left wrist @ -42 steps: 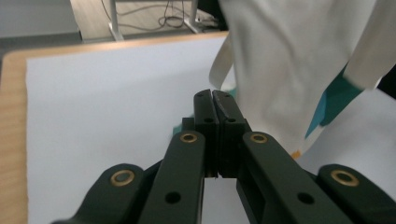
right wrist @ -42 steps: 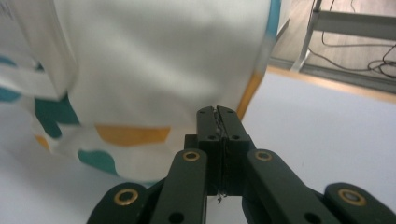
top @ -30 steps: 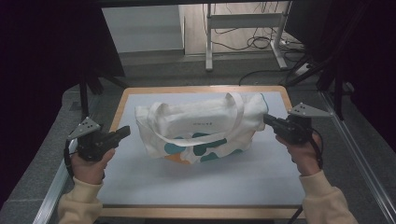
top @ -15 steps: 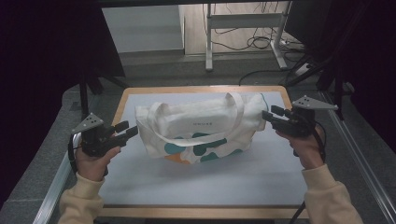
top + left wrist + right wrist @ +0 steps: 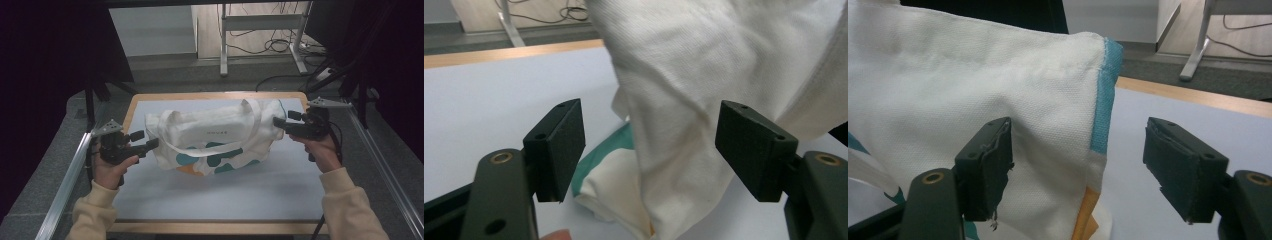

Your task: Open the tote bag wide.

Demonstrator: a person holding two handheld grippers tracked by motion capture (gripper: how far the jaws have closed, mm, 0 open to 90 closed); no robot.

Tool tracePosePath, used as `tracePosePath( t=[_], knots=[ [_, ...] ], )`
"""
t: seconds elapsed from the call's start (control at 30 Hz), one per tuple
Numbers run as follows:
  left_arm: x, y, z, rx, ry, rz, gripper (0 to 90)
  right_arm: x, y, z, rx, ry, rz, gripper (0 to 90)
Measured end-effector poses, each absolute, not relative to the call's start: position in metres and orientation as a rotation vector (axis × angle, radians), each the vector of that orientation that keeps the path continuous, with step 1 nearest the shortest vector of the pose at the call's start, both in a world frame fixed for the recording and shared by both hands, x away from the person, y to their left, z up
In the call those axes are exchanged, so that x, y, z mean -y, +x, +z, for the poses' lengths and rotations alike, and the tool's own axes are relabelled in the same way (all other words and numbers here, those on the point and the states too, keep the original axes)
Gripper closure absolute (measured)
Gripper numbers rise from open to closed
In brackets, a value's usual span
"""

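While both hands hold their tools at opposite ends of a cream canvas bag point(image 5: 215, 135), neither has closed on the cloth. The left gripper point(image 5: 145, 141) sits at the bag's left end with its jaws spread wide; in the left gripper view a hanging fold of the bag point(image 5: 704, 100) fills the gap ahead of them, with a strip of teal print low beside the left jaw, and the cloth touches neither pad as far as can be seen. The right gripper point(image 5: 281, 119) is at the bag's right end, its jaws equally wide apart. In the right gripper view the bag's corner point(image 5: 998, 90), edged with a light-blue seam, stands between the jaws and nearer the left one, whose worn pad lies against or just in front of the fabric; the right jaw is well clear, over bare surface.

The bag lies between the two grippers, its long side running from one to the other, with teal and orange patches on the near face and a pale strap point(image 5: 200, 150) looping across the front. It rests on a pale blue mat point(image 5: 210, 195) covering the wood-edged table point(image 5: 215, 227). Cream sleeves point(image 5: 350, 205) come in behind each gripper.
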State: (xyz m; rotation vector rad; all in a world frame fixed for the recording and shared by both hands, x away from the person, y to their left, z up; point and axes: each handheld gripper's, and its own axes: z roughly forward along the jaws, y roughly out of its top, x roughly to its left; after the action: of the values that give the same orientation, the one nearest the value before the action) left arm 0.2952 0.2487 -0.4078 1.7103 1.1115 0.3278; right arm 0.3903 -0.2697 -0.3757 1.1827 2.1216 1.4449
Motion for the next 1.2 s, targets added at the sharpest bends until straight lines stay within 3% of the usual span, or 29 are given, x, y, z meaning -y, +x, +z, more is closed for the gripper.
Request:
tracePosePath(
  t=[0.17, 0.47, 0.57, 0.73, 1.2],
  knots=[
    [-0.239, 0.300, -0.412, -1.093, 1.737, 0.316, 38.7, 0.267, 0.393, -0.381, -2.153, 1.181, 1.455, 35.1],
    [-0.233, 0.298, -0.414, -1.080, 1.763, 0.395, 69.9, 0.260, 0.387, -0.383, -2.136, 1.133, 1.376, 70.7],
    [-0.234, 0.297, -0.414, -1.065, 1.759, 0.391, 75.1, 0.260, 0.384, -0.384, -2.120, 1.124, 1.367, 78.3],
    [-0.236, 0.293, -0.415, -1.046, 1.752, 0.403, 78.6, 0.260, 0.379, -0.386, -2.093, 1.100, 1.376, 82.7],
    [-0.234, 0.277, -0.431, -1.020, 1.753, 0.427, 79.9, 0.267, 0.356, -0.405, -2.079, 1.044, 1.407, 84.2]
  ],
)
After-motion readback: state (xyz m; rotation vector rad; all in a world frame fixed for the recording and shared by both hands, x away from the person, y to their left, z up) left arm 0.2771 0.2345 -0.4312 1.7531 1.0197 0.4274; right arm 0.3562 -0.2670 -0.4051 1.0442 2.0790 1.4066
